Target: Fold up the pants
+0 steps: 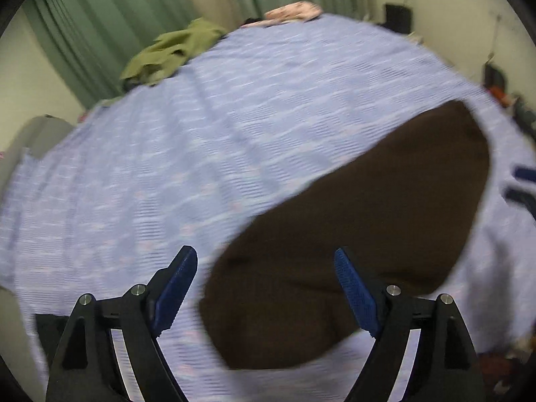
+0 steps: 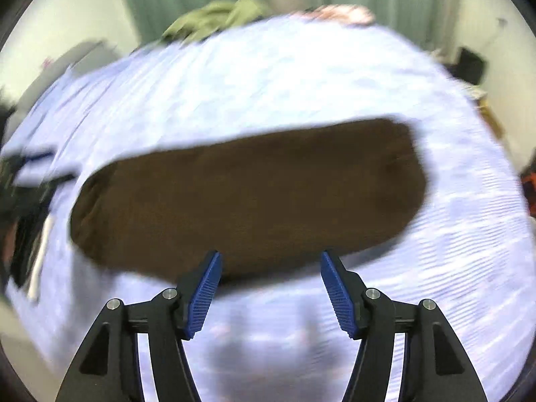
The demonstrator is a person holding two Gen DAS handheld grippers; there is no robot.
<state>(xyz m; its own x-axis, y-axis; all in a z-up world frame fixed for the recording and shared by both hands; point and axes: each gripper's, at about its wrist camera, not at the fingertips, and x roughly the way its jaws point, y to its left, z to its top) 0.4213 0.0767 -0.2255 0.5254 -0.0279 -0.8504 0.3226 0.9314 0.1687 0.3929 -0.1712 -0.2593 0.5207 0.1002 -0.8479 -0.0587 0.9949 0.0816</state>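
Dark brown pants [image 1: 351, 234] lie flat in a long folded band on a light blue bedspread [image 1: 201, 134]. In the right wrist view the pants [image 2: 248, 197] stretch left to right across the middle. My left gripper [image 1: 266, 264] is open and empty, hovering above the near end of the pants. My right gripper [image 2: 271, 268] is open and empty, just above the near long edge of the pants. Both views are motion-blurred.
A green garment [image 1: 167, 53] and a pink floral cloth [image 1: 294, 11] lie at the far edge of the bed. Green curtains [image 1: 100, 16] hang behind. The other gripper shows at the right edge [image 1: 522, 184] and the left edge [image 2: 30, 174].
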